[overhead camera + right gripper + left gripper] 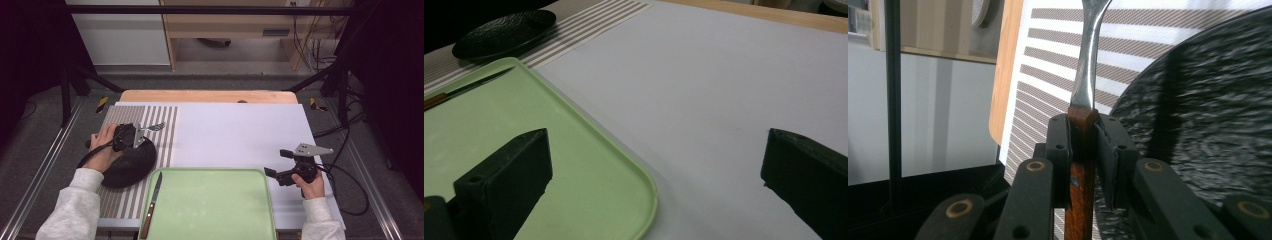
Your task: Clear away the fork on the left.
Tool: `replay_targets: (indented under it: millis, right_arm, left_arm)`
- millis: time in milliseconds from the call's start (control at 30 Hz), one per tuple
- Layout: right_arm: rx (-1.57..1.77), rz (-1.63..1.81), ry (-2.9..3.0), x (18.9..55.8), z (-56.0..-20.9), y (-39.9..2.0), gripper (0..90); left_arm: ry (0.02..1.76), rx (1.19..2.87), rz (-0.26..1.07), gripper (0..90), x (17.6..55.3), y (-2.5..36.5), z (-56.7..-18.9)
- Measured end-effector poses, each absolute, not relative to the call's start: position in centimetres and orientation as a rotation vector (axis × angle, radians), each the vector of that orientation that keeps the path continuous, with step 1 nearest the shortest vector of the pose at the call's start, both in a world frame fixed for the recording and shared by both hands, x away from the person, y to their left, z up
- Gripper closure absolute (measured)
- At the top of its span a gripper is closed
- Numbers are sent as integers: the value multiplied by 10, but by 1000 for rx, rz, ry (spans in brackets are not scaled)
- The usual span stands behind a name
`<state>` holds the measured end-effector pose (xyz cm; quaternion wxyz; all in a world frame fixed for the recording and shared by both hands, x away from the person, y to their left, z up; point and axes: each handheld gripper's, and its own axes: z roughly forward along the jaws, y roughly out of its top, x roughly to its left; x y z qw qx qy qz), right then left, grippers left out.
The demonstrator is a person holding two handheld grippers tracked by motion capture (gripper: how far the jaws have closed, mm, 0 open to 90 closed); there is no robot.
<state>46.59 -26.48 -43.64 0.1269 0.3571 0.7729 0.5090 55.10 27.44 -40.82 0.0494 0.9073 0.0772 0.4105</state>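
- Tabletop (240,135): white sheet over a wooden top, wood edge showing along 12 o'clock in the high view.
- Tray (210,205): pale green, rounded corners, at 6 o'clock on the tabletop, nearest the person. Its corner also shows in the right gripper view (574,165).
- Mat (160,120): striped brown and white, along the 9 o'clock side of the tabletop, running front to back.
- Plate (130,162): black, rough-textured, lying on the mat, just beside the tray's 10 o'clock corner. In the left gripper view (1208,115) it lies at 3 o'clock behind the tongs.
- Left tongs (135,135): held at 9 o'clock of the tabletop, over the far edge of the plate. Clenched on the fork's wooden handle; both pads (1060,150) press the handle from either side.
- Right tongs (272,162): held at 4 o'clock, over bare white sheet just beside the tray's right edge. Released, jaws wide apart, nothing between them.
- Knife (152,202): wooden handle, blade pointing toward 12 o'clock, lying on the tray's left edge.
- Fork (156,126): wooden handle, metal neck (1087,60). Tines point toward 3 o'clock in the high view, above the mat just past the plate. Gripped by the handle, lifted off the mat as far as can be told.
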Motion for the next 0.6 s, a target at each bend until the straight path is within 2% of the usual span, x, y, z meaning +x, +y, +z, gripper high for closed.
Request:
replay_targets:
  millis: [600]
  right_arm:
    - [1037,1483,2251,466,-436,-265,5]
  left_arm:
    - [285,2715,1168,770,510,250,-402]
